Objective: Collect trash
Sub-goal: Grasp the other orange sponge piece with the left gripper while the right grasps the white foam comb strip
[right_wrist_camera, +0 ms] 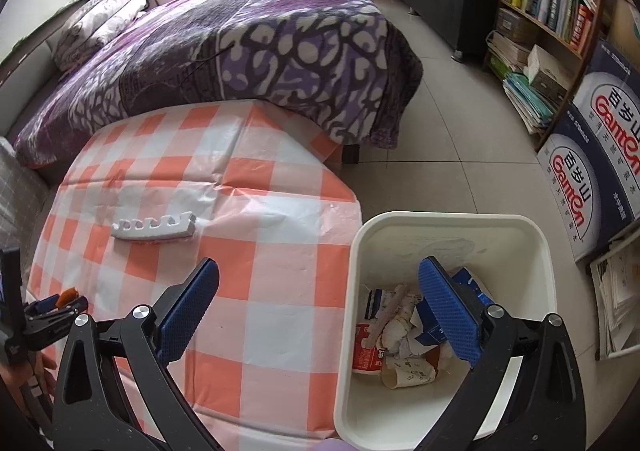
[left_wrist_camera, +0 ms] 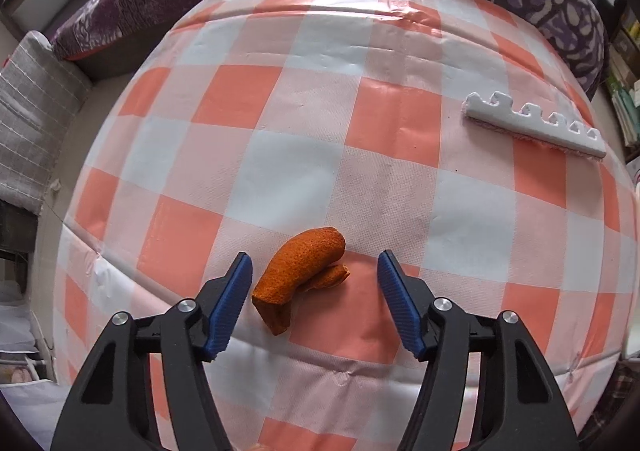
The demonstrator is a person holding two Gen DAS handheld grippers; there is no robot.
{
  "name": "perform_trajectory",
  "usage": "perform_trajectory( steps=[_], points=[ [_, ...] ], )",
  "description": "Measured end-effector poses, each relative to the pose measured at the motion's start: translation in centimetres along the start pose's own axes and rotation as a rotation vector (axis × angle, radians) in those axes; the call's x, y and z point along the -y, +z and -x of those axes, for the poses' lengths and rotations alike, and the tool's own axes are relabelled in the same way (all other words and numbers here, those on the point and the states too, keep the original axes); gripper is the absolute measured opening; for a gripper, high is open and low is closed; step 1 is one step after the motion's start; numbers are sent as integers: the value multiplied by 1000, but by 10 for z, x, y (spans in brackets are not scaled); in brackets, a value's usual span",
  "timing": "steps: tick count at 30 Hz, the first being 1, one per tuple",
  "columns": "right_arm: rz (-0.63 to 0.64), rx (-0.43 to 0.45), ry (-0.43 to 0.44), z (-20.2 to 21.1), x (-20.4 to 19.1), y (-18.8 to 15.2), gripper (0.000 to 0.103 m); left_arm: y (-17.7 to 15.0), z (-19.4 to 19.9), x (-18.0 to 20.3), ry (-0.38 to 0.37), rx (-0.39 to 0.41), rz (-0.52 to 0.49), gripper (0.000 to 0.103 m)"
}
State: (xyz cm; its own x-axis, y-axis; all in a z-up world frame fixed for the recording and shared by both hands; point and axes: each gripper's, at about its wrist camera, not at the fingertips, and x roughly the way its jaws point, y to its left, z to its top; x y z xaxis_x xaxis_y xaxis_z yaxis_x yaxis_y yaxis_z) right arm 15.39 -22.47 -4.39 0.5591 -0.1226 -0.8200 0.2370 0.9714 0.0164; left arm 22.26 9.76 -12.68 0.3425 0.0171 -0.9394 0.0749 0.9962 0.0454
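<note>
On the surface [left_wrist_camera: 304, 155] there lay one orange peel piece [left_wrist_camera: 298, 275] and one white foam strip [left_wrist_camera: 532, 127]. One white bin [right_wrist_camera: 448, 223] stood beside it. Two claws were seen, the left claw [left_wrist_camera: 314, 291] and the right claw [right_wrist_camera: 318, 305]. There was one bed [right_wrist_camera: 240, 47] and two blue cartons [right_wrist_camera: 600, 155].

Orange peel [left_wrist_camera: 301, 275] between fingers [left_wrist_camera: 234, 303] (seemingly untouched), checked tablecloth [left_wrist_camera: 320, 99]

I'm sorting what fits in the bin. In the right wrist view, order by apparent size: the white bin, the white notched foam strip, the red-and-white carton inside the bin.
1. White bin, nearest the camera.
2. White notched foam strip.
3. Red-and-white carton, partly buried, so unsure.
</note>
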Motion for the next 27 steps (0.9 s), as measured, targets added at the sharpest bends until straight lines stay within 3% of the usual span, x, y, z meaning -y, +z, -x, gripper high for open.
perform_trajectory(
  steps=[2,9,13,17,20,22,23,24,25,27],
  points=[
    [75,-7,16,-8,-15,0,96,0,2,-4,-34,-3,11,41],
    [530,-32,113,-38,-98,8,96,-5,7,-10,-115,-5,51,39],
    [774,4,101,-53,-148,5,96,-1,22,-16,-147,23,111,39],
    [889,-39,140,-76,-176,7,94,4,37,-18,-179,55,146,39],
    [916,-100,164,-92,-183,12,82,7,42,-19,-185,62,156,39],
    [868,-133,227,-99,-179,20,74,7,42,-22,-200,55,167,39],
    [840,-142,243,-101,-178,23,61,7,41,-23,-202,51,171,39],
    [803,-145,259,-102,-175,29,38,7,40,-24,-200,49,173,39],
    [781,-136,261,-101,-172,31,24,7,39,-25,-199,47,176,39],
    [732,-109,273,-96,-168,34,23,6,37,-27,-203,44,189,39]
  ],
)
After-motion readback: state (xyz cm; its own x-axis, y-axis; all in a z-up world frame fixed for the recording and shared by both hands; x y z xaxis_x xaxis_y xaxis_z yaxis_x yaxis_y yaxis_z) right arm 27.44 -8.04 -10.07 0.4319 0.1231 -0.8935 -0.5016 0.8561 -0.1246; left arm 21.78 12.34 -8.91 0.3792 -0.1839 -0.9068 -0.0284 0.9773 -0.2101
